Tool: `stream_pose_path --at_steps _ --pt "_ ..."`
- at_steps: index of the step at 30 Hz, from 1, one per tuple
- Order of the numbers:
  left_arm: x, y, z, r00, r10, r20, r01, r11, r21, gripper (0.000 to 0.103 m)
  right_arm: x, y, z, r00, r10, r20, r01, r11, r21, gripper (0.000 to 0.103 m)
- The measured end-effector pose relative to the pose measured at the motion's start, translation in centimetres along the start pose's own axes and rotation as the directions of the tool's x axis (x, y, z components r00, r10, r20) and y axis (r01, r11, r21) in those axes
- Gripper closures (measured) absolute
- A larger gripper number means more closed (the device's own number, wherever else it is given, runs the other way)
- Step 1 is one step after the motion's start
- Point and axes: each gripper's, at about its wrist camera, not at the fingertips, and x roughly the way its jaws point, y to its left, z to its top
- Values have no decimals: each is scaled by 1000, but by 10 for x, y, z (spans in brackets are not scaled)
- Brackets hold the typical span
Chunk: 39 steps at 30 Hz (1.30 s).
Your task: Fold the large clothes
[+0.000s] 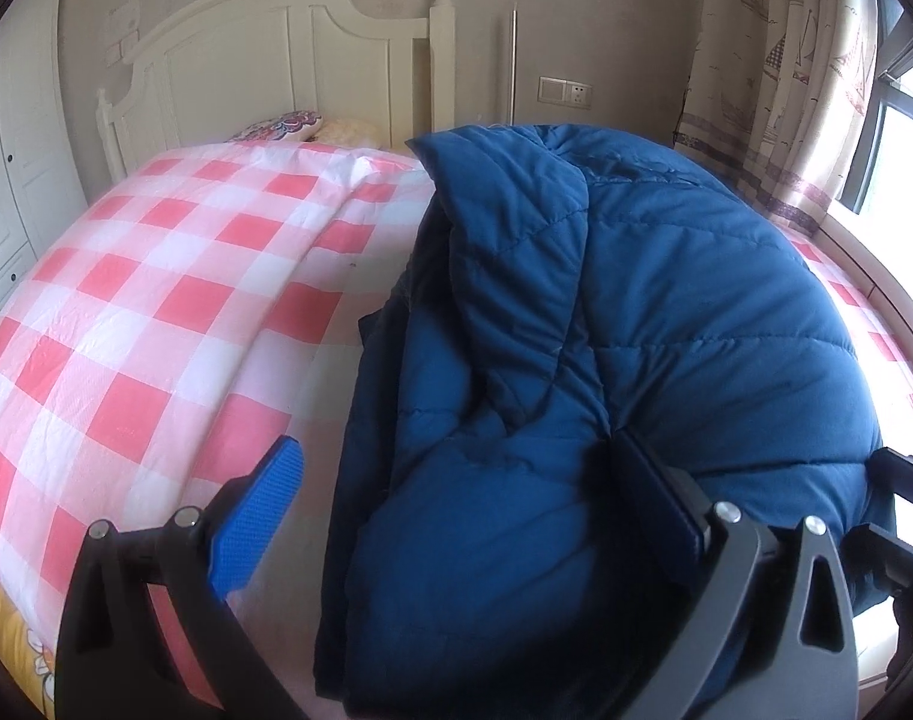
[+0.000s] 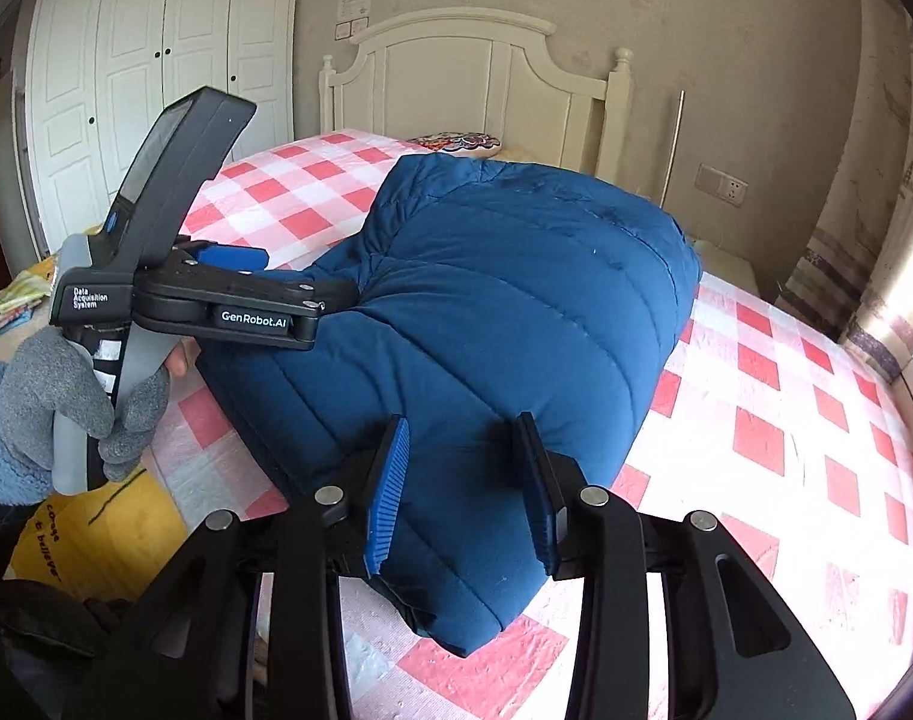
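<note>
Already the blue puffy coat [image 2: 504, 324] is folded into a thick bundle, so most of the job looks done. It sits on the bed [image 2: 816, 420] with the pink and white checked cover, well below the white headboard [image 2: 474, 72] and nearer the foot end.

The right gripper [image 2: 462, 492] has its jaws spread around the near corner of the coat, one blue pad on each side, but not squeezing tight as far as I can tell. The left gripper [image 1: 456, 510] is wide apart too, with one finger pressed into the coat's soft side and the other out over the bed cover. A gloved hand [image 2: 48, 414] holds it.

What is left, I think, is one more fold or just patting it flat.

The coat is dark blue, quilted in puffy rows, and one flap lies folded over the top.
</note>
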Motion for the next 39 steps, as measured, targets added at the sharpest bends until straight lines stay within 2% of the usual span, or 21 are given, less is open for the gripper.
stream_pose_path --at_steps 2,3,4,5,6,8,10,13,14,16,19,20,21,23,24,25,27,29,32,34,39 --pt "-7 14 3 997 -77 -21 76 996 -48 2 -14 -23 5 993 104 64 -112 983 144 57" --pt "-10 25 4 987 -157 -29 153 983 -97 2 -18 -37 5 986 126 107 -147 964 223 21" --pt "-9 41 6 969 -244 -39 235 958 -166 2 -20 -53 3 982 126 141 -164 938 304 4" --pt "-5 57 6 951 -304 -56 284 929 -237 2 -18 -67 0 979 136 153 -185 907 380 4" --pt "0 72 7 936 -343 -75 308 905 -294 2 -11 -79 -2 972 191 138 -232 869 438 4" --pt "13 91 5 916 -384 -120 324 881 -346 2 6 -94 -7 952 285 115 -303 804 512 4" --pt "27 99 1 883 -441 -161 360 857 -369 2 19 -94 -7 948 308 79 -303 800 518 4" --pt "37 100 -4 837 -519 -173 420 813 -404 2 40 -86 -7 931 363 31 -325 789 522 4" --pt "39 98 -5 817 -552 -168 451 792 -410 2 46 -83 -8 930 368 7 -318 793 520 4" --pt "48 91 -6 760 -626 -175 514 743 -428 2 57 -77 -8 931 365 -28 -301 807 508 4" --pt "55 80 -3 772 -604 -198 504 771 -388 2 58 -75 -8 926 376 -18 -317 804 503 4" --pt "55 78 -2 769 -605 -207 506 774 -381 2 57 -75 -8 925 380 -13 -323 804 500 4" --pt "57 76 -1 763 -610 -213 511 772 -379 2 56 -75 -10 925 379 -3 -328 805 494 9" --pt "60 70 0 739 -641 -208 545 750 -376 3 50 -68 -10 942 335 12 -306 842 444 21" --pt "62 67 1 738 -644 -202 550 747 -373 11 46 -64 -10 953 304 22 -285 864 414 28" --pt "61 61 0 746 -636 -196 544 753 -370 15 43 -60 -8 963 269 32 -260 886 384 33" --pt "54 52 3 773 -614 -159 541 769 -340 30 36 -56 -5 976 210 53 -215 913 348 36" --pt "47 42 12 780 -617 -104 561 764 -317 38 30 -59 2 984 159 80 -177 927 330 39" --pt "49 13 35 777 -627 -55 587 754 -294 44 20 -82 19 991 86 102 -113 945 305 41" --pt "53 -11 58 765 -643 -31 612 741 -276 46 9 -106 30 992 19 127 -54 959 279 43" --pt "69 -77 113 749 -662 -13 644 733 -220 46 -4 -175 48 987 -80 140 38 959 281 44"
